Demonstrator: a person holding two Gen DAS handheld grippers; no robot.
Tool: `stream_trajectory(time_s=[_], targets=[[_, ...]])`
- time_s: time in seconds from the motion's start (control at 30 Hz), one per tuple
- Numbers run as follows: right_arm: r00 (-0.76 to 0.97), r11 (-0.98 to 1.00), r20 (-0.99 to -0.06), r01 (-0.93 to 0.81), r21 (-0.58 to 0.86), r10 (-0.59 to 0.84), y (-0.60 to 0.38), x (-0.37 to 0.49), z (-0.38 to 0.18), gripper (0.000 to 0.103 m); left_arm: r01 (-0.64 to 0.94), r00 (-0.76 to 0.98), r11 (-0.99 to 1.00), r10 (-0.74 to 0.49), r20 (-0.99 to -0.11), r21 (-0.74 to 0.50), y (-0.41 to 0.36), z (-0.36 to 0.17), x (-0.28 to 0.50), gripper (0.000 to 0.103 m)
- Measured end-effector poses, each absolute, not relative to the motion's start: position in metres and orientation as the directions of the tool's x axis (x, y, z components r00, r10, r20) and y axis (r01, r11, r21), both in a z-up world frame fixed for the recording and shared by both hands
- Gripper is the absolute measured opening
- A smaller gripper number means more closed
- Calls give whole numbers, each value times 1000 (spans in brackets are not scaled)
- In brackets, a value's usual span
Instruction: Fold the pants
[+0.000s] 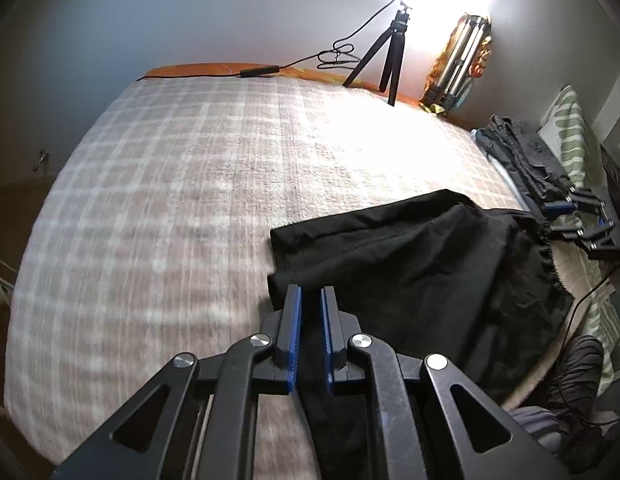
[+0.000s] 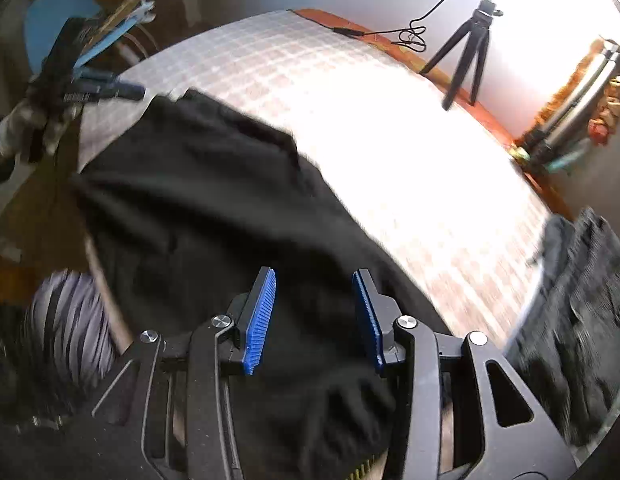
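Where the bed (image 1: 158,184) fills both views, it is covered by a pale checked blanket (image 2: 350,92), and a bright lamp glares at its far edge. The black pants (image 1: 414,264) lie on the near side of this blanket, crumpled and partly doubled over, with the gathered waistband toward the bed's edge. A second pile of dark clothes (image 1: 526,156) sits further along the same side, apart from the pants. A small black tripod (image 1: 386,56) stands at the far edge of the bed, with a thin cable (image 1: 338,54) lying beside it.

The left gripper (image 1: 311,300) points down at the near fold of the pants; its blue fingers (image 1: 295,320) are almost closed, and black cloth passes through the narrow gap between them, so it grips the pants. The right gripper (image 2: 315,294) hangs over the middle of the pants with its fingers (image 2: 262,316) parted, the pads not pressing on the cloth below.
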State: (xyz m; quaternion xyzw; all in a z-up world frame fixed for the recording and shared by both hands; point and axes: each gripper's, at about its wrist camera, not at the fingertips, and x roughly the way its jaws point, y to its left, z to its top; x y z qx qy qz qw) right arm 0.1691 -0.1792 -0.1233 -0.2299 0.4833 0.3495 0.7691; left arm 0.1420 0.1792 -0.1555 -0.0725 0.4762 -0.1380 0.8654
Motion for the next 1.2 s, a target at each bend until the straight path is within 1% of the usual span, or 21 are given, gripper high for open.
stream_trajectory(time_s=[0.23,0.43,0.57,0.67,0.8,0.83,0.87,0.9,0.97,1.1,1.2], targets=[[265,639,-909,-769,1,321,-125,214,-159,41,172,480,950,-313,-819,-262,184,-174,159,7],[234,621,-920,-784,12,314,-112,217,-179,41,187,464,950,-311,-829,-252,183,-182,160,7],[213,614,-920,-789,37,329,-108,218,-186,41,167,467,945,-327,-822,-281,189,-184,156,7],[201,596,-921,-802,41,334,-103,213,-189,41,166,455,946,-323,-830,-278,187,-191,157,7],[208,582,-924,-813,19,320,-101,207,-190,40,184,472,926,-377,-797,-330,183,-190,159,7],[205,578,-926,-816,18,318,-100,206,-191,36,183,475,924,-381,-793,-335,182,-190,159,7],[202,572,-927,-820,17,317,-99,205,-192,30,179,477,926,-378,-794,-333,181,-191,161,7],[205,567,-927,-824,11,315,-97,204,-192,28,181,479,924,-381,-791,-336,180,-191,161,7],[214,561,-926,-828,-3,310,-96,202,-190,13,198,493,921,-388,-779,-334,177,-189,160,7],[194,550,-929,-835,13,316,-100,210,-183,8,239,523,925,-380,-763,-297,171,-179,156,7],[224,558,-924,-829,-14,310,-104,223,-173,7,237,544,935,-353,-761,-264,168,-171,162,7]])
